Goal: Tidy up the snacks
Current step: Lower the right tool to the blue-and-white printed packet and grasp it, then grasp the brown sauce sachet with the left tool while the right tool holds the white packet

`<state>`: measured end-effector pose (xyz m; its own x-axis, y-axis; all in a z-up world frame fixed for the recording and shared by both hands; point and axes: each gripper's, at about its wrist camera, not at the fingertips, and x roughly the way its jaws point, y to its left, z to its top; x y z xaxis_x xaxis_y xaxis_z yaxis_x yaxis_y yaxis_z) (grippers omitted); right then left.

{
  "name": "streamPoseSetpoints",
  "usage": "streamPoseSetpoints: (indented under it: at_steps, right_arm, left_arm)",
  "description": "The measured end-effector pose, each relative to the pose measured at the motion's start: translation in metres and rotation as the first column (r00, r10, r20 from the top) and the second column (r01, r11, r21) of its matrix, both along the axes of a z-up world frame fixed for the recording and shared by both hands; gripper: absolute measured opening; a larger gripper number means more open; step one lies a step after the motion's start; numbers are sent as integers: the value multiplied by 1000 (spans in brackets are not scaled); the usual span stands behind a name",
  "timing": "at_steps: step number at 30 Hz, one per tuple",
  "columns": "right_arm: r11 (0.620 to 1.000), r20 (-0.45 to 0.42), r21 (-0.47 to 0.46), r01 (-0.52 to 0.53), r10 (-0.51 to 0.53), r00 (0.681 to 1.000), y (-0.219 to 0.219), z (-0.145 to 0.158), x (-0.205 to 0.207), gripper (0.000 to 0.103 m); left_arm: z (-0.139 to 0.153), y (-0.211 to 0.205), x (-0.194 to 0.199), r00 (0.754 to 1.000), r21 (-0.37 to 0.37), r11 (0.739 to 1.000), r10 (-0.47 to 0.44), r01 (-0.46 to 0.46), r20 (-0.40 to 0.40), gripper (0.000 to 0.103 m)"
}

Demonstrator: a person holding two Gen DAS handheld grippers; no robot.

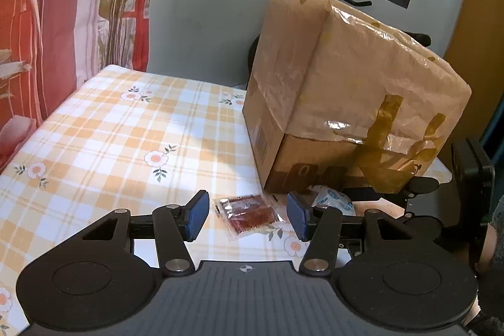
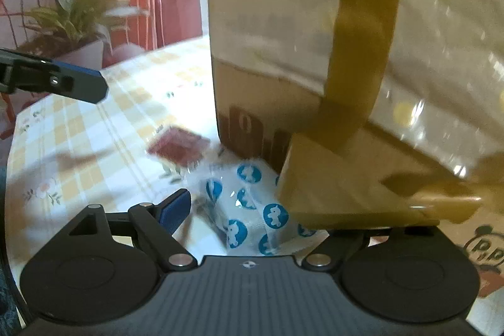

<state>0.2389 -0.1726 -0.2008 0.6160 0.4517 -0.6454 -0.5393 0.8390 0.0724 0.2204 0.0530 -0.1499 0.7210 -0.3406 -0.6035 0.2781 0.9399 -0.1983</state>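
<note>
Cardboard box (image 1: 330,90) wrapped in plastic stands on checked tablecloth (image 1: 110,140). Red snack packet (image 1: 249,214) lies flat on cloth between open, empty left gripper (image 1: 248,216) pads, touching neither. White packet with blue dots (image 2: 252,207) lies against box base, between spread right gripper (image 2: 267,207) jaws, not squeezed.

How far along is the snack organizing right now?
Nothing looks sorted yet. The clear packet of red snack and the white pouch with blue circles lie loose on the checked tablecloth beside the taped cardboard box. Both claws, left and right, are open, holding nothing.
</note>
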Motion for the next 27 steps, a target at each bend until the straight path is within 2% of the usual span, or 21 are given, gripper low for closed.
streamPoseSetpoints:
  at_steps: [2,4,6,9,12,17,19,21,27]
  right_arm:
    - [1000,-10,11,15,-15,1000,-2,-2,0,82]
    - [998,-15,43,36,-35,999,-9,-1,-2,75]
    - [995,-25,76,64,-63,998,-16,1,-4,61]
    - [985,-46,131,114,-109,993,-30,5,-14,56]
    - [966,-66,180,183,-174,983,-49,7,-33,55]
    - [944,-28,127,303,-302,953,-67,4,-61,54]
    - [932,-16,134,336,-337,941,-73,2,-67,54]
    - [925,-15,155,348,-350,937,-75,0,-69,54]
    - [932,-14,141,335,-336,942,-73,-3,-66,54]
  left_arm:
    - [-1,-1,-1,1000,1,1000,-1,1,-4,57]
    - [-1,-1,-2,1000,7,1000,-1,1,-9,57]
    - [-2,-1,-1,1000,13,1000,3,-3,-15,57]
    - [-4,-1,-1,1000,18,1000,9,-9,-23,57]
    - [-9,-5,1,999,36,999,7,-6,-41,57]
    - [-20,-18,14,998,67,998,-5,10,-68,57]
    - [-25,-23,22,997,86,996,-7,13,-73,57]
    - [-30,-25,35,997,86,996,-6,13,-77,57]
    - [-42,-31,72,994,79,997,-3,12,-113,57]
